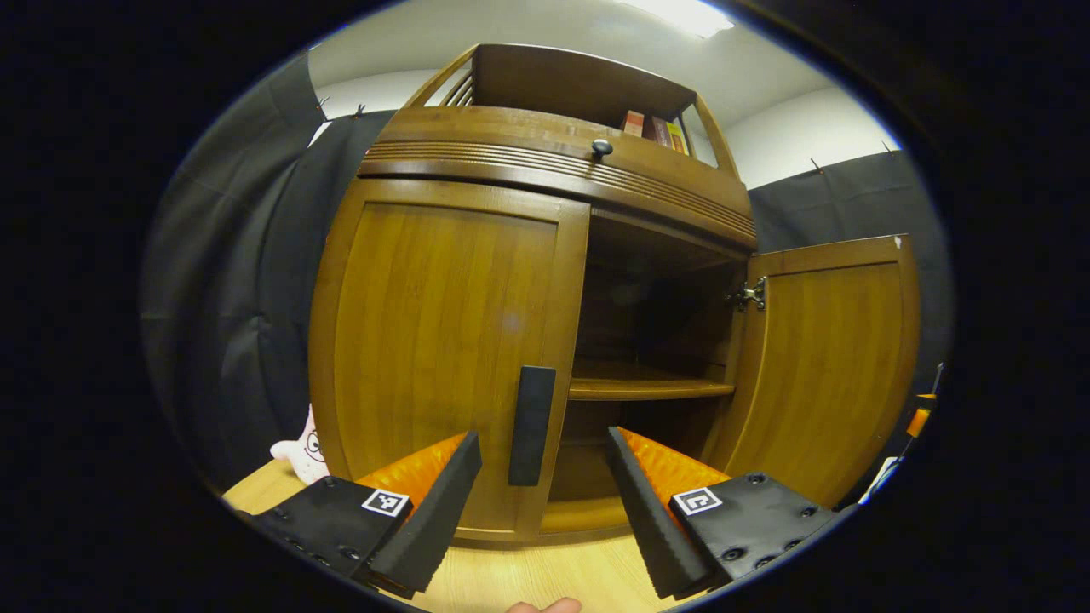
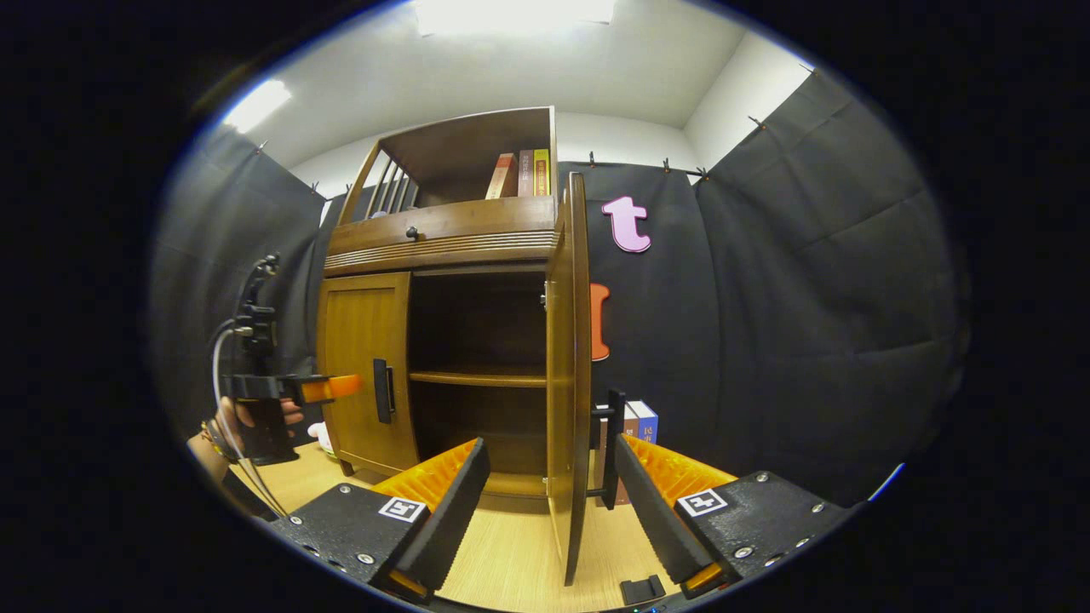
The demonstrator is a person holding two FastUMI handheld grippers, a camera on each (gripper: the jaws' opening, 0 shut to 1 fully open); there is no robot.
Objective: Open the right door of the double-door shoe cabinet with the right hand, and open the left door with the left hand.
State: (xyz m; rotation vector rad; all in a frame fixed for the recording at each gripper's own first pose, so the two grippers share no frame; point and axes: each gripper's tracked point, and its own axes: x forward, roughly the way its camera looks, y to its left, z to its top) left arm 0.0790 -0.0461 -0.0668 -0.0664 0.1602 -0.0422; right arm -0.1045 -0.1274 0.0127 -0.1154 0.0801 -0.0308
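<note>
The shoe cabinet (image 1: pixel 545 170) stands on a pale wooden floor against the black cloth wall. Its right door (image 1: pixel 830 366) is swung wide open, edge-on in the right gripper view, baring the dark inside and a shelf (image 1: pixel 651 389). That half of the task looks done. The left door (image 1: pixel 447 340) is shut flat against the frame, its dark upright handle (image 1: pixel 531 424) near the inner edge, so that half is left.

The left gripper (image 1: pixel 543 498) points straight at this handle from just in front, fingers spread with the handle between them in the picture but not touching it. From the right gripper view it shows held level by a hand (image 2: pixel 255 421), tips near the handle.

The right gripper (image 2: pixel 549 502) sits back from the open door, fingers apart on either side of the door's edge, gripping nothing; the door's handle (image 2: pixel 611 447) is just beside its right finger.

Books (image 1: pixel 654 129) stand on the top shelf.
</note>
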